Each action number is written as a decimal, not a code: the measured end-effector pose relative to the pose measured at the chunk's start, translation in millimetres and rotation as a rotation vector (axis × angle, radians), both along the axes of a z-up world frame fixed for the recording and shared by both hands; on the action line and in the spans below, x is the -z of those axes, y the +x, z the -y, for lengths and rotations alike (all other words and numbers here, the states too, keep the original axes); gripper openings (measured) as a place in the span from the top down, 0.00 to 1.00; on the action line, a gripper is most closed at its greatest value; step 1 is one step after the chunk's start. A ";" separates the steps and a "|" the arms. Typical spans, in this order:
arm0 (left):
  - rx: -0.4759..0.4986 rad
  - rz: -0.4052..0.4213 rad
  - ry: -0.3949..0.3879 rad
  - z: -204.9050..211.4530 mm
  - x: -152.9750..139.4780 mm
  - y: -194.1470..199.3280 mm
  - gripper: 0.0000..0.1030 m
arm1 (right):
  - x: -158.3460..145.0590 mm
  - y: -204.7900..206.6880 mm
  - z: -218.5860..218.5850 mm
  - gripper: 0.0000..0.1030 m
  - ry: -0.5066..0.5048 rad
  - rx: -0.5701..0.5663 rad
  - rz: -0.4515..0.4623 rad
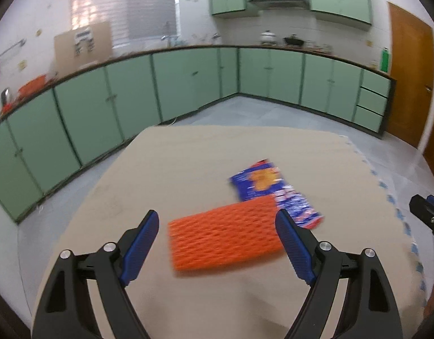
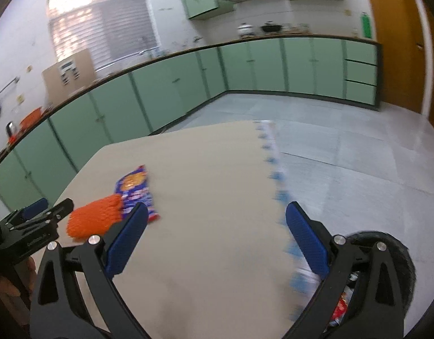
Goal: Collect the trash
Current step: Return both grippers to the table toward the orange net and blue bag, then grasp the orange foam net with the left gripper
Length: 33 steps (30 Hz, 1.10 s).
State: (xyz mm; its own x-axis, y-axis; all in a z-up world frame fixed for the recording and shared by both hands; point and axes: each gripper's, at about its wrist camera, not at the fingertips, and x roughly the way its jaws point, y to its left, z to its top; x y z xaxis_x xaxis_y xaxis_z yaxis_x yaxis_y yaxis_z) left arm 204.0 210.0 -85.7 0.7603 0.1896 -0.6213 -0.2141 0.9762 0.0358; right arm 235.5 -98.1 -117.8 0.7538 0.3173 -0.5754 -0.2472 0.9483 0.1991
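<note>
Surface: a beige foam mat (image 1: 188,169) lies on the pale tiled floor, with a jagged interlocking edge on its right side.
Trash: an orange foam mesh sleeve (image 1: 224,236) lies flat in the middle of the mat; a blue and red printed snack wrapper (image 1: 269,189) lies just beyond it, its near end tucked under the sleeve's far right corner.
Left gripper (image 1: 217,244): jaws spread wide and empty, hanging over the sleeve, which sits between the fingers, likely lined up to pick it.
Right gripper (image 2: 217,238): jaws spread wide and empty, over bare mat near the right edge, well apart from both pieces.
Bin: a dark round trash bin (image 2: 386,271) stands just off the mat's right edge, wrappers inside, likely the drop point.
Room: open mat all round the trash; nothing blocks the path to the bin.
</note>
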 end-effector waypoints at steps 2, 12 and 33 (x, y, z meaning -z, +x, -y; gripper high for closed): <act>-0.022 -0.020 -0.023 -13.9 6.9 4.0 0.20 | 2.8 8.8 -21.0 0.11 -0.014 -0.040 -0.009; -0.028 -0.065 -0.104 -31.4 27.3 13.7 0.20 | 30.7 48.4 -90.1 0.34 -0.105 -0.177 -0.105; 0.019 -0.130 -0.236 -27.3 49.9 23.9 0.71 | 51.6 59.1 -121.5 0.94 -0.162 -0.282 -0.212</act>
